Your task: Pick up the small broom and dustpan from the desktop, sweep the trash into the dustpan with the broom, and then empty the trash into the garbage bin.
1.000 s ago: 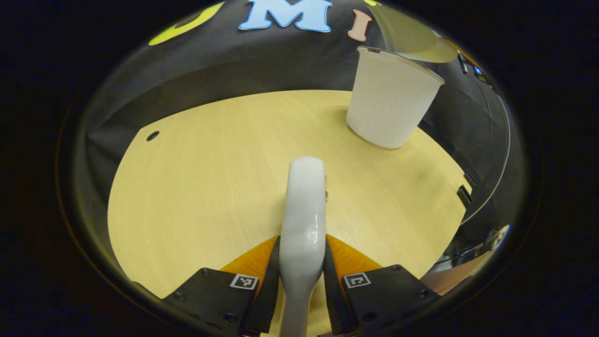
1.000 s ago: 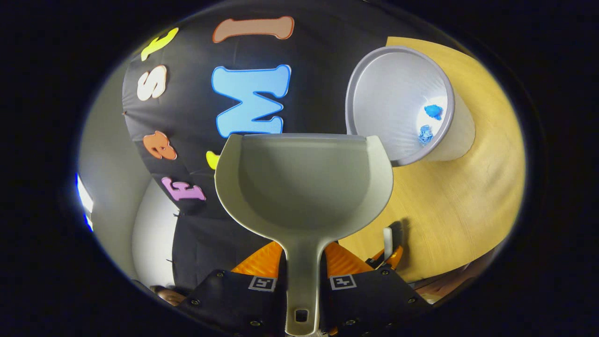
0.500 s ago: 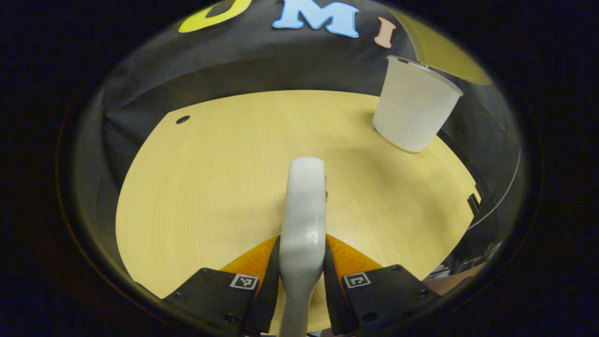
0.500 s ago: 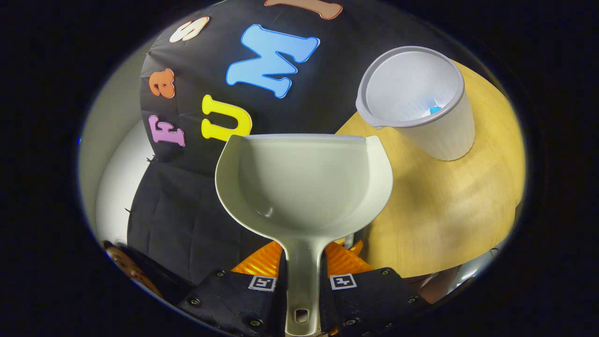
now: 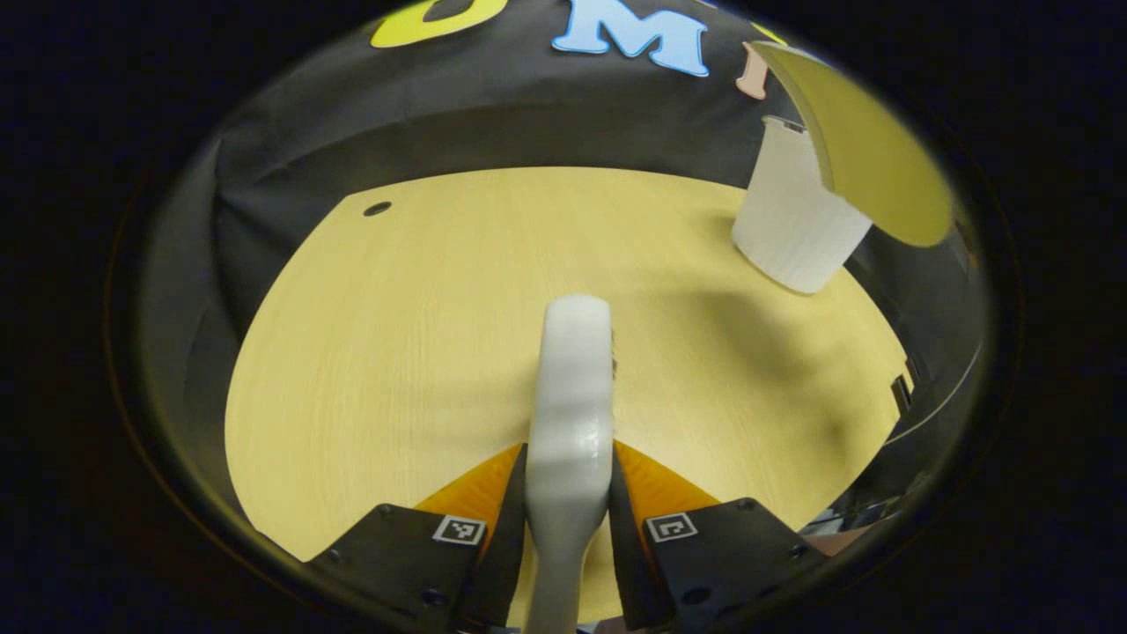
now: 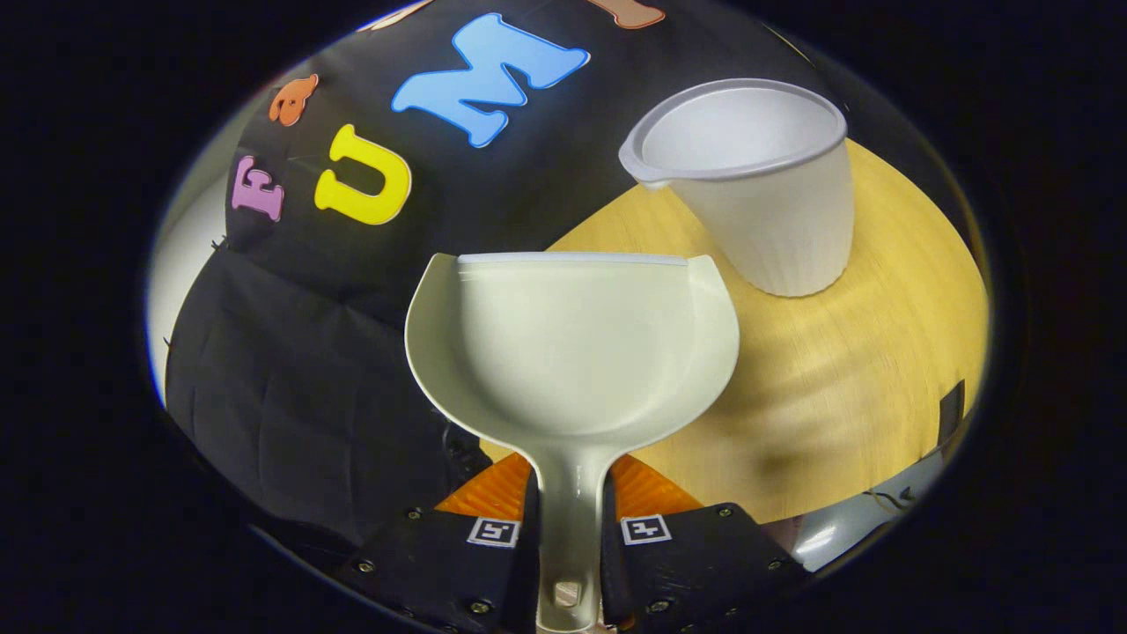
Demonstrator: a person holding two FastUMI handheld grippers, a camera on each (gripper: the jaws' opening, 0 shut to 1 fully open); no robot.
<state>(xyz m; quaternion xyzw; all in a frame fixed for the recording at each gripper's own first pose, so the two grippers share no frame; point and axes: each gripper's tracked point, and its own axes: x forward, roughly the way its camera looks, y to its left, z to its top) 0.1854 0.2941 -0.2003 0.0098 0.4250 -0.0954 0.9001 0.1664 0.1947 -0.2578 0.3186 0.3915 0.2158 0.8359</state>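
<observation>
The left gripper point(image 5: 568, 493) clamps the broom point(image 5: 572, 396) above the desk point(image 5: 396, 335). The right gripper point(image 6: 568, 506) pinches the dustpan point(image 6: 572, 352) handle, pan raised beside the upright bin point(image 6: 766, 211). No readable writing on either tool.

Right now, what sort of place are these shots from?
Likely a staged data-collection booth, not a home: a light wooden tabletop backed by black cloth wall, a white ribbed plastic bin, and marker-tagged grippers holding a white broom handle and cream plastic dustpan.
</observation>
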